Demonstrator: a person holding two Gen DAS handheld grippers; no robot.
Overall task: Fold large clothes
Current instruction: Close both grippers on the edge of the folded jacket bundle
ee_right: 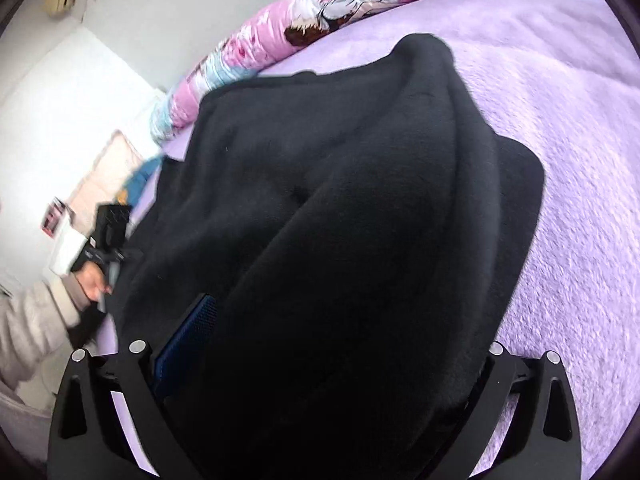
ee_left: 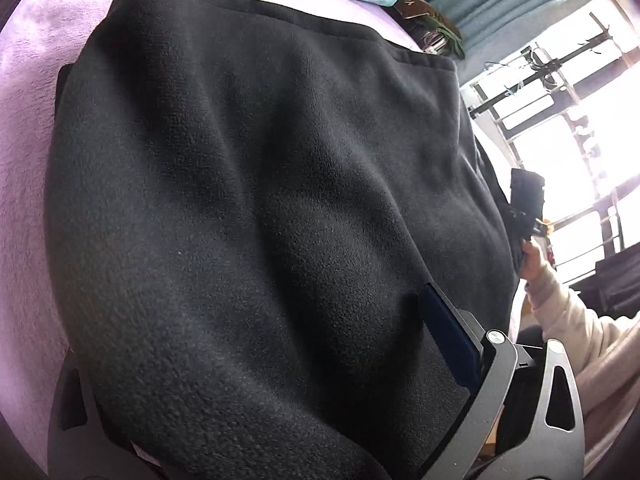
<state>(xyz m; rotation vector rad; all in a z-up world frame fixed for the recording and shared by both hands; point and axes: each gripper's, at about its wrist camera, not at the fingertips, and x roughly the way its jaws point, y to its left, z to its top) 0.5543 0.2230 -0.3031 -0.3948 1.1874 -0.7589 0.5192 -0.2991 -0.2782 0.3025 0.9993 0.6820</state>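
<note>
Nearest to your lens, the dark fleece garment (ee_left: 248, 220) drapes over the fingers of your left gripper (ee_left: 260, 420) and fills most of the frame. Its blue pad (ee_left: 448, 344) presses into the cloth, so this gripper seems clamped on the fleece, though the other finger is hidden. In the right wrist view the same garment (ee_right: 360, 220) covers your right gripper (ee_right: 320, 400); a blue pad (ee_right: 186, 344) shows at lower left, and it also seems to pinch the fabric. The far part of the garment lies on the lilac blanket (ee_right: 560, 160). A patterned quilt (ee_right: 320, 0) lies at the top. You seem to be carrying one edge over for a fold; next, lay it evenly on the flat part.
</note>
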